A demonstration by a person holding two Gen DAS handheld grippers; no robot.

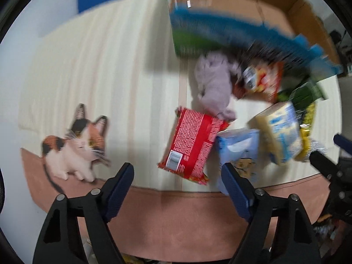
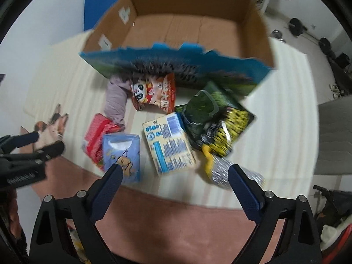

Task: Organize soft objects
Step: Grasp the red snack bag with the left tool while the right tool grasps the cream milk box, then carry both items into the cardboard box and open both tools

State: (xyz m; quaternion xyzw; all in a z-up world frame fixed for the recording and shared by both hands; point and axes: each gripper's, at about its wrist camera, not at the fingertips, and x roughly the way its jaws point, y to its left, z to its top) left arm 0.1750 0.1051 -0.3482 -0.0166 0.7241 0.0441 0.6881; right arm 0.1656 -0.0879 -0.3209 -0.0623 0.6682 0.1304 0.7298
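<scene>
Both the left gripper (image 1: 177, 173) and right gripper (image 2: 175, 175) hung wide apart and empty above the packets, apparently choosing what to load into the cardboard box (image 2: 253, 19).

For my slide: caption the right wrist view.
Open right tool hovers over snack packets before an empty cardboard box.

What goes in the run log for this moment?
left gripper: open, empty | right gripper: open, empty | cardboard box: empty | packets: outside box
</scene>
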